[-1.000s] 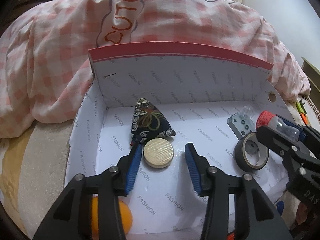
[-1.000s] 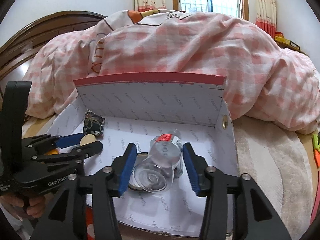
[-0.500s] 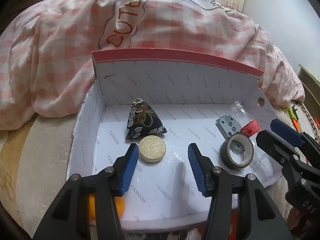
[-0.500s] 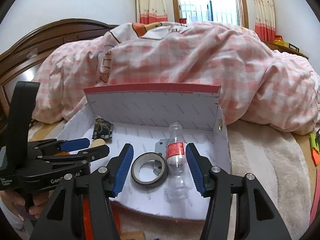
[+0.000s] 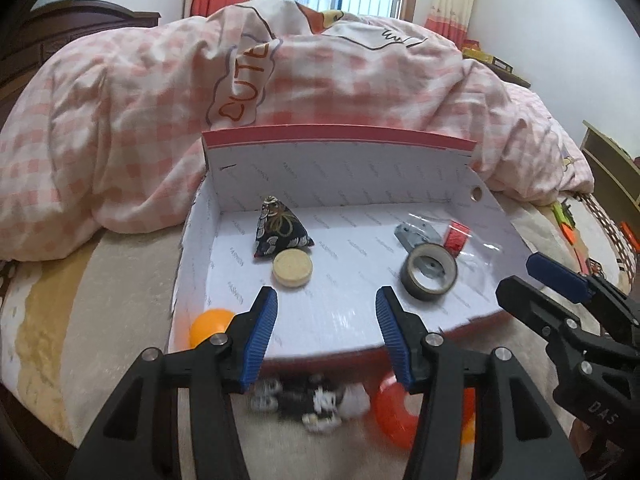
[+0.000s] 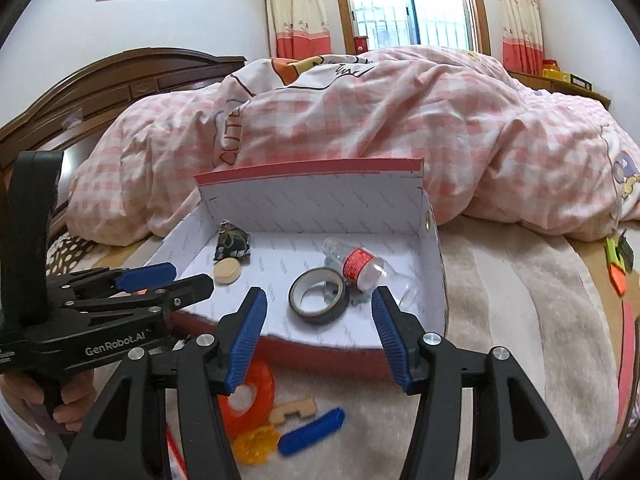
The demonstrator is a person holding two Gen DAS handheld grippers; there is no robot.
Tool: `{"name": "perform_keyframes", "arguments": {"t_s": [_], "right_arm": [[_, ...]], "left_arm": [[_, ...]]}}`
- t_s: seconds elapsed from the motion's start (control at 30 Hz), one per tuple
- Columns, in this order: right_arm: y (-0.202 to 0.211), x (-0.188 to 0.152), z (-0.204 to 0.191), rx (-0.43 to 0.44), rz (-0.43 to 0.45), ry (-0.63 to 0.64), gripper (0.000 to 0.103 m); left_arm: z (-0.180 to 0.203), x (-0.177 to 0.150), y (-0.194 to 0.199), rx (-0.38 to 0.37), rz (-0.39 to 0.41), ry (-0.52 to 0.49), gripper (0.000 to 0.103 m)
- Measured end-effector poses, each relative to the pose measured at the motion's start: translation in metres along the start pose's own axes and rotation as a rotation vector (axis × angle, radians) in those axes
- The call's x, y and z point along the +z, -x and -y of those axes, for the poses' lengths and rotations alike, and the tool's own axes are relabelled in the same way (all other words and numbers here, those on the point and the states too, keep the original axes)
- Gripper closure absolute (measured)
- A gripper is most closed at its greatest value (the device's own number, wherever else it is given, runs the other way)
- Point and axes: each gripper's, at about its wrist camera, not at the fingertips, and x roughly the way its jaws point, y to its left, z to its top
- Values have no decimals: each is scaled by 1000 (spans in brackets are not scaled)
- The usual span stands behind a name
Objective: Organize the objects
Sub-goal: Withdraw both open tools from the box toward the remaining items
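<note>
Box (image 5: 340,168): white inside with a red rim, it sits on the bed in front of your two tools, far wall standing upright against the pink checked quilt (image 5: 360,72).
Pouch (image 5: 280,232): dark patterned pyramid, far left in the box, upright.
Disc (image 5: 292,269): pale wooden round, lying flat just near of the pouch.
Tape (image 5: 430,272): dark roll lying flat in the right half of the box, with a grey block (image 5: 416,234) just beyond it.
Bottle (image 6: 358,266): clear with a red label, on its side at the right of the box, just beyond the tape.
Left tongs (image 5: 324,332): you hold them above the near rim, blue pads apart after just widening, nothing between them.
Right tongs (image 6: 318,334): also apart and just widened, empty, hovering over the near rim in line with the tape.
Ball (image 5: 210,326): orange, outside the box at its near left corner.
Loose items on the bed near of the box: an orange ring (image 6: 248,398), a black-and-white figure (image 5: 312,400) too blurred to identify, a yellow gear (image 6: 256,444), a blue bar (image 6: 312,432) and a small wooden piece (image 6: 294,408).
Hand (image 6: 60,400): yours, gripping the left tool's handle, at the lower left of the right view.
</note>
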Motion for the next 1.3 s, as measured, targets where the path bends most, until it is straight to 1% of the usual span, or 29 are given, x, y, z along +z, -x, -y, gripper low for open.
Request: {"name": "perform_keyframes", "arguments": {"t_s": [0.07, 0.1, 0.17, 0.57, 0.73, 1.17, 1.3], "right_arm": [[6, -4, -1, 3, -3, -7, 47], [8, -6, -2, 4, -5, -10, 47], [13, -9, -3, 7, -9, -14, 47], [33, -38, -8, 20, -59, -23, 47], [39, -49, -9, 16, -77, -15, 47], [46, -82, -7, 4, -141, -8, 47], [43, -86, -8, 8, -162, -6, 47]], "left_arm": [[-2, -7, 12, -6, 1, 0, 51], [-5, -7, 13, -7, 1, 0, 51], [3, -4, 13, -8, 2, -4, 51], [6, -33, 38, -24, -13, -15, 51], [5, -46, 43, -22, -30, -14, 51], [4, -76, 44, -20, -84, -54, 51], [3, -82, 44, -45, -104, -50, 51]]}}
